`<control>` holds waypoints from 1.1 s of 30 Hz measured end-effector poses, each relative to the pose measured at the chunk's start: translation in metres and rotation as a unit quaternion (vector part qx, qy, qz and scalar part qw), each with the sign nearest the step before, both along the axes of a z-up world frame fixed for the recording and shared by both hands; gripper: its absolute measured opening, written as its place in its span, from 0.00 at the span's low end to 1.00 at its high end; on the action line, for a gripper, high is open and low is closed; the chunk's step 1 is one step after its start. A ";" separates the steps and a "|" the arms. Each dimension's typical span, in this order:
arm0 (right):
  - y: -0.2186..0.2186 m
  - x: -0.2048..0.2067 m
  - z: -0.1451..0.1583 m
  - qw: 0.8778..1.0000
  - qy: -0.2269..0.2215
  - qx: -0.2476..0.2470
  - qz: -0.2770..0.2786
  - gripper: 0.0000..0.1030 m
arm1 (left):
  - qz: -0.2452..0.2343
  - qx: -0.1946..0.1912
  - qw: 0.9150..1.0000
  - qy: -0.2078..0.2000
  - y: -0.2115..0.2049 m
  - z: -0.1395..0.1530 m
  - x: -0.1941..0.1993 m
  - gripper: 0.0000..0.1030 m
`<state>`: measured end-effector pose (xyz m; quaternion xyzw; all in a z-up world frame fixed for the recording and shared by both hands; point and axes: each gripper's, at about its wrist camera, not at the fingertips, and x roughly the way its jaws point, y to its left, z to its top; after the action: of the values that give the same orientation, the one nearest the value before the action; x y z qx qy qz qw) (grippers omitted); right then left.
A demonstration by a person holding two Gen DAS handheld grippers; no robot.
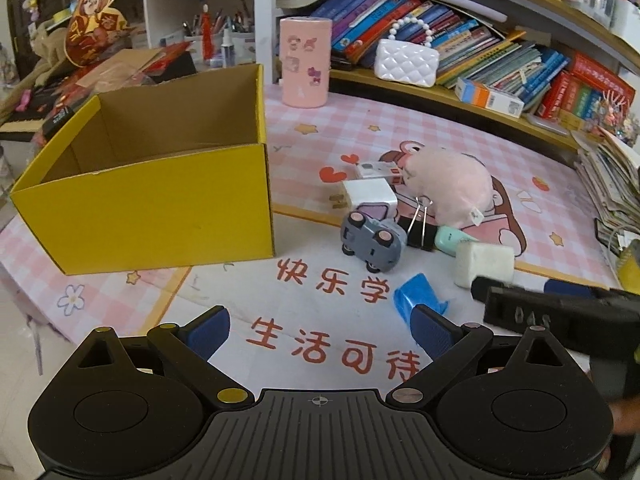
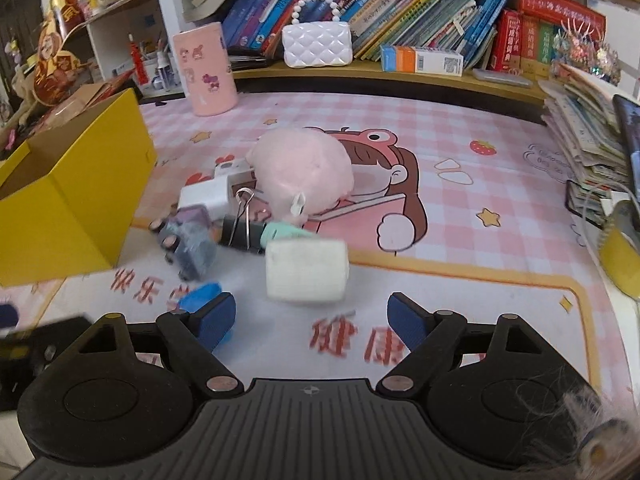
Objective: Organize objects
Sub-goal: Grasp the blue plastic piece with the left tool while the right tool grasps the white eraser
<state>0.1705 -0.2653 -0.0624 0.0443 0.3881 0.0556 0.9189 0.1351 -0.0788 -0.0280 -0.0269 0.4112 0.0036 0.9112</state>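
Note:
A heap of small objects lies on the pink checked mat: a pink plush (image 1: pixel 448 184) (image 2: pixel 306 170), a grey toy car (image 1: pixel 372 240) (image 2: pixel 188 246), a white charger cube (image 1: pixel 370 196) (image 2: pixel 206 196), a black binder clip (image 1: pixel 418 232) (image 2: pixel 240 230), a mint item (image 1: pixel 450 240) (image 2: pixel 280 232), a white foam block (image 1: pixel 484 264) (image 2: pixel 306 270) and a blue piece (image 1: pixel 416 298) (image 2: pixel 198 296). An open yellow box (image 1: pixel 160 208) (image 2: pixel 60 208) stands left of them, empty as far as I see. My left gripper (image 1: pixel 320 334) is open over the mat. My right gripper (image 2: pixel 312 320) is open just short of the foam block, nothing between its fingers.
A pink sticker-covered canister (image 1: pixel 306 62) (image 2: pixel 206 70) and a white quilted purse (image 1: pixel 406 62) (image 2: pixel 318 46) stand by the bookshelf at the back. Stacked papers (image 2: pixel 588 136) crowd the right edge. A yellow tape roll (image 2: pixel 620 256) sits at the far right.

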 end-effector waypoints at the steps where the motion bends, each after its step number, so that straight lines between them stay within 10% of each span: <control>1: 0.000 0.004 0.000 1.000 -0.001 0.000 0.000 0.80 | 0.004 0.002 1.000 -0.001 0.000 0.001 0.000 0.95; 8: 0.005 0.034 -0.009 1.000 -0.001 -0.011 0.018 0.74 | 0.020 0.006 1.000 0.009 0.000 0.001 0.004 0.95; 13: 0.000 0.045 -0.015 0.999 0.008 -0.001 0.045 0.47 | 0.010 0.006 1.000 0.012 -0.009 0.000 0.009 0.95; 20: -0.036 0.020 0.011 1.000 -0.017 0.025 -0.001 0.43 | -0.026 -0.032 0.999 0.034 -0.031 -0.014 0.029 0.92; 33: -0.065 -0.013 0.020 0.999 0.001 0.036 -0.039 0.43 | -0.055 -0.046 0.995 0.067 -0.064 -0.053 0.061 0.44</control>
<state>0.1579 -0.3308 -0.0428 0.0926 0.3852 0.0337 0.9176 0.1959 -0.1433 -0.0809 -0.0457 0.4717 -0.0633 0.8783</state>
